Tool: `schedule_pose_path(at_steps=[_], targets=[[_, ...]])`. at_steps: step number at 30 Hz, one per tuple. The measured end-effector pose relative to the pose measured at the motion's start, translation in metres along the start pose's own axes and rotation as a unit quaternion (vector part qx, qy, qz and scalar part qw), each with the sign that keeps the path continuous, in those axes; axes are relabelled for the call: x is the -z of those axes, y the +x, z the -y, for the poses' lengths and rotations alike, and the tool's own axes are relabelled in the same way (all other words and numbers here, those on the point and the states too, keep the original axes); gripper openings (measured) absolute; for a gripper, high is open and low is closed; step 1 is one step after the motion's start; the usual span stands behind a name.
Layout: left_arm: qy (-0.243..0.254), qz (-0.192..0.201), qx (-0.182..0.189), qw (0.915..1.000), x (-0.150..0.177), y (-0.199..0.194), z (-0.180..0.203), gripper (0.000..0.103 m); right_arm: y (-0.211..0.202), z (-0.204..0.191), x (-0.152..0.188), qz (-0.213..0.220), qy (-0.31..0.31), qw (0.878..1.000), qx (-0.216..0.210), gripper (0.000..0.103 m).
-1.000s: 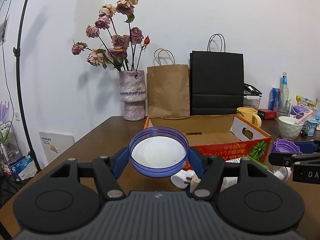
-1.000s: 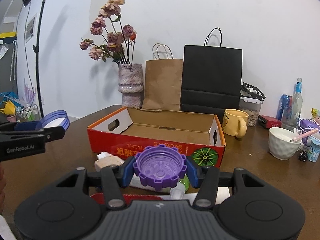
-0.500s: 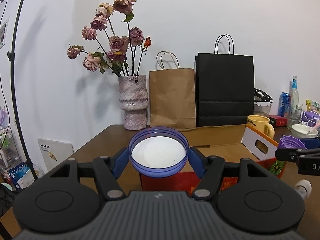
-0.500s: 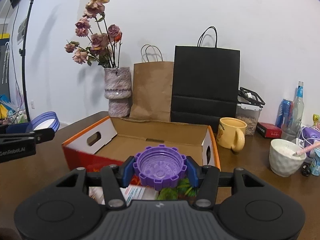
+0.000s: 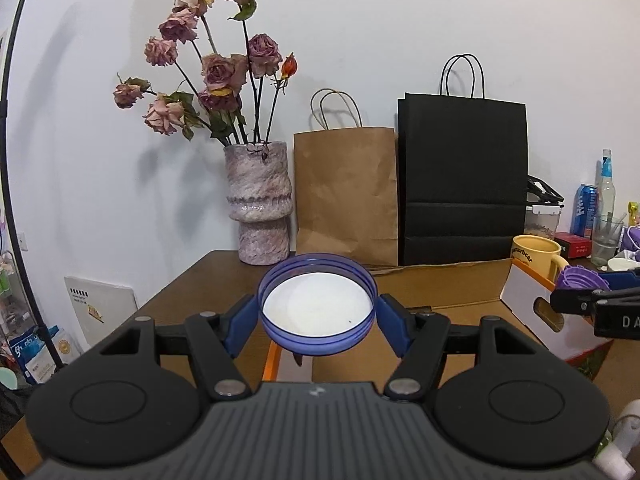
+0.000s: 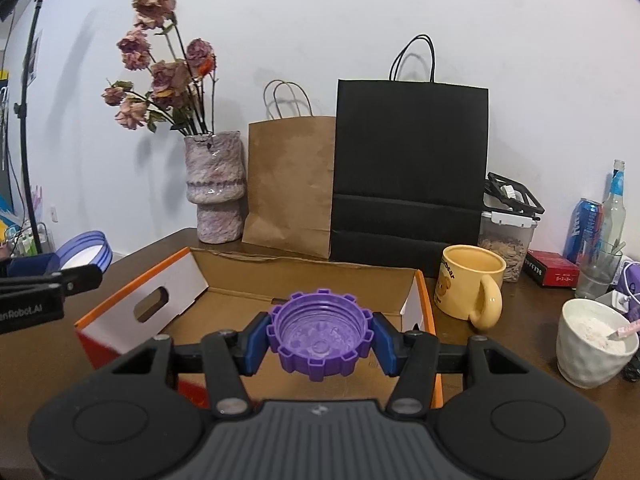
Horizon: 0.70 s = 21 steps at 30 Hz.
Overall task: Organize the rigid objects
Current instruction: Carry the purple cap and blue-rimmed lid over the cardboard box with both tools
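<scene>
Blue pads of the left tool (image 5: pixel 318 318) press on both sides of a blue lid (image 5: pixel 318 308), hollow side up, white liner showing; being round, it has no long axis. Below it, at lower centre of the left view, lies the orange near-left corner of a cardboard box (image 5: pixel 448 284), with bare brown counter (image 5: pixel 192 292) open to the left as far as the counter's edge. At right centre of this view the right tool (image 5: pixel 588 284) enters with its purple load seen edge-on.

Purple cap (image 6: pixel 320 334), notched round its rim, sits clamped between the pads of the right tool (image 6: pixel 320 336), open face up, above the near wall of the box (image 6: pixel 256 276). Only this view shows the box's bare floor, its white end flap with a hand slot, and the free room inside. A yellow mug (image 6: pixel 470 284) stands just beside the box's right wall; a white bowl (image 6: pixel 592 344) is at lower right. The left tool (image 6: pixel 60 268) and the lid (image 6: pixel 86 250) appear at left centre, tilted.
</scene>
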<state>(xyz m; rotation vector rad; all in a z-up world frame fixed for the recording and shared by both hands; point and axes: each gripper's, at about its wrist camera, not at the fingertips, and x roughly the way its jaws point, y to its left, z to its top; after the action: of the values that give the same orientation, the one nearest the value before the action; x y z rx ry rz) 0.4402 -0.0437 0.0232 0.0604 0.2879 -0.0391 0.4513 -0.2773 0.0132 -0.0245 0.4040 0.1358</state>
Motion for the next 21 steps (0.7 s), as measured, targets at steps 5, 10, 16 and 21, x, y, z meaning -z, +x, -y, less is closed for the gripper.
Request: schedule_pose_path(at_steps=[5, 10, 16, 21], targets=[[0.003, -0.009, 0.003, 0.9999, -0.006, 0.018, 0.003, 0.066, 0.022, 0.002, -0.008, -0.009, -0.012, 1.0, 0.006, 0.053], [0.008, -0.01, 0.0, 0.9999, -0.009, 0.034, 0.005, 0.066, 0.041, 0.007, -0.017, -0.016, -0.01, 1.0, 0.008, 0.053], [0.003, -0.025, 0.011, 0.9996, -0.019, 0.055, 0.008, 0.066, 0.064, 0.014, -0.031, -0.026, -0.003, 1.0, 0.011, 0.053], [0.006, -0.035, 0.011, 0.9993, -0.026, 0.076, 0.011, 0.066, 0.082, 0.019, -0.044, -0.033, -0.011, 0.999, 0.015, 0.053]])
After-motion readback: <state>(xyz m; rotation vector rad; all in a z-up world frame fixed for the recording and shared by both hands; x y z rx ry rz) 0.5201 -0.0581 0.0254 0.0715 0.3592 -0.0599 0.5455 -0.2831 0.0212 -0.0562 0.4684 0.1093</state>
